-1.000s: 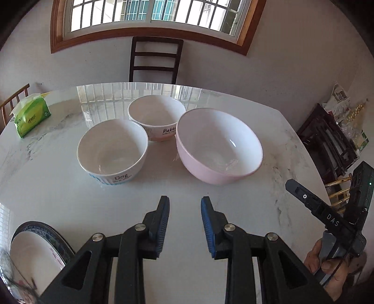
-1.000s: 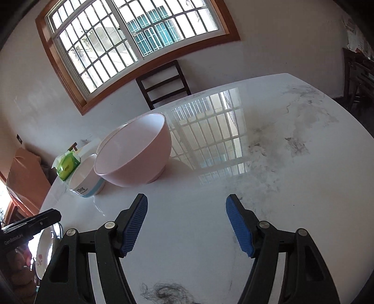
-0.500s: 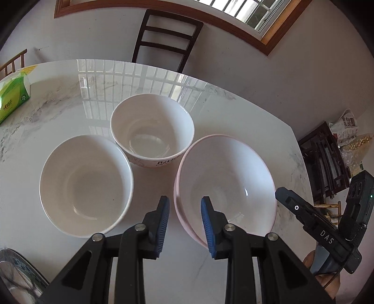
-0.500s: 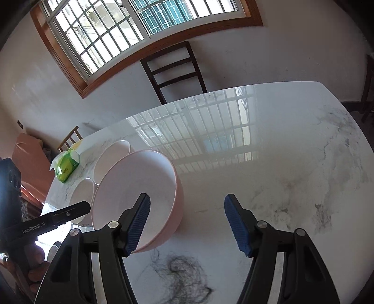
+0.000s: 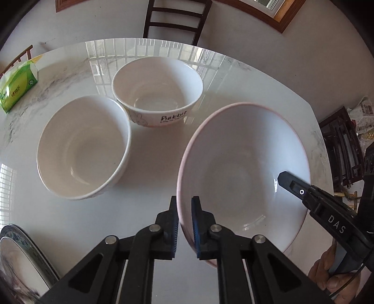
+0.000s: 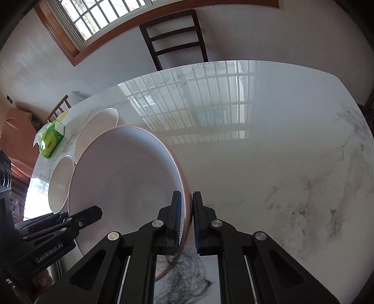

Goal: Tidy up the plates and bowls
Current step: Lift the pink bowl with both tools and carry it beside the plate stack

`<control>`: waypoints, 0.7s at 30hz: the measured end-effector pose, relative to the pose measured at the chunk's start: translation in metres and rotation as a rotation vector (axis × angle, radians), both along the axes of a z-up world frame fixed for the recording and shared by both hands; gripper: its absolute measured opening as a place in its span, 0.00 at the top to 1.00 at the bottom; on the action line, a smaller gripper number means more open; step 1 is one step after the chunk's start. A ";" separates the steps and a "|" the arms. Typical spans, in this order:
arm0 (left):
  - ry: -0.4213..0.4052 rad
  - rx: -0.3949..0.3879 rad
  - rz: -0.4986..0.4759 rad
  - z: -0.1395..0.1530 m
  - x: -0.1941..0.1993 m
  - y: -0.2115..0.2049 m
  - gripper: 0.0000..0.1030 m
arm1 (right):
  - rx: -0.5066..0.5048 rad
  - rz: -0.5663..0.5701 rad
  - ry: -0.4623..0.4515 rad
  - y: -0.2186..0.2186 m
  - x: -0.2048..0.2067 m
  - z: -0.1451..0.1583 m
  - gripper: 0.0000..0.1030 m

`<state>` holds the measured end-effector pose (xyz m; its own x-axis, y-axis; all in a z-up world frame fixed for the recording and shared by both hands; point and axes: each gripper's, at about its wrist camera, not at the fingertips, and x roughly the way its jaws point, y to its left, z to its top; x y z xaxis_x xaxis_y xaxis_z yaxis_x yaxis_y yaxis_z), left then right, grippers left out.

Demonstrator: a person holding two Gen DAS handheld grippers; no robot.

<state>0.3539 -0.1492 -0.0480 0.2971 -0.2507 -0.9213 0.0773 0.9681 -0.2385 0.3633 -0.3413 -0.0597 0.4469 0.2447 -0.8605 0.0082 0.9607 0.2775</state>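
My left claw [image 5: 183,224] is closing on the pink bowl's [image 5: 243,173] nine-o'clock rim; my right claw [image 6: 186,222] clamps its three-o'clock rim.

White marble tabletop [image 5: 58,233] reflected the window grid. Green tissue pack [image 5: 17,85] lay far left of the claw, near the tabletop's edge. Dark wooden chair [image 5: 176,19] stood beyond the far edge, ahead. Dark wooden furniture [image 5: 343,145] stood to the right.

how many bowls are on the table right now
3: the pink bowl nearest, its rim pinched by both grippers; the plain white bowl to its left; the Rabbit bowl behind them. None looks hidden.
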 end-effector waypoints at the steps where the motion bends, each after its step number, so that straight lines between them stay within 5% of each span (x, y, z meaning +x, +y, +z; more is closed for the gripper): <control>1: -0.002 0.002 -0.002 0.004 -0.011 0.003 0.90 | 0.019 0.007 0.010 -0.001 -0.005 0.002 0.90; 13: 0.017 0.004 -0.008 0.029 -0.159 0.075 0.88 | 0.153 0.136 0.116 0.037 -0.125 0.027 0.87; 21: 0.044 0.023 0.024 0.016 -0.204 0.113 0.89 | 0.173 0.209 0.168 0.088 -0.182 0.014 0.87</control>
<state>0.1500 -0.0364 -0.0317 0.2617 -0.2224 -0.9392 0.0442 0.9748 -0.2185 0.1816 -0.2532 -0.0460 0.2261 0.4651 -0.8559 -0.1250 0.8852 0.4480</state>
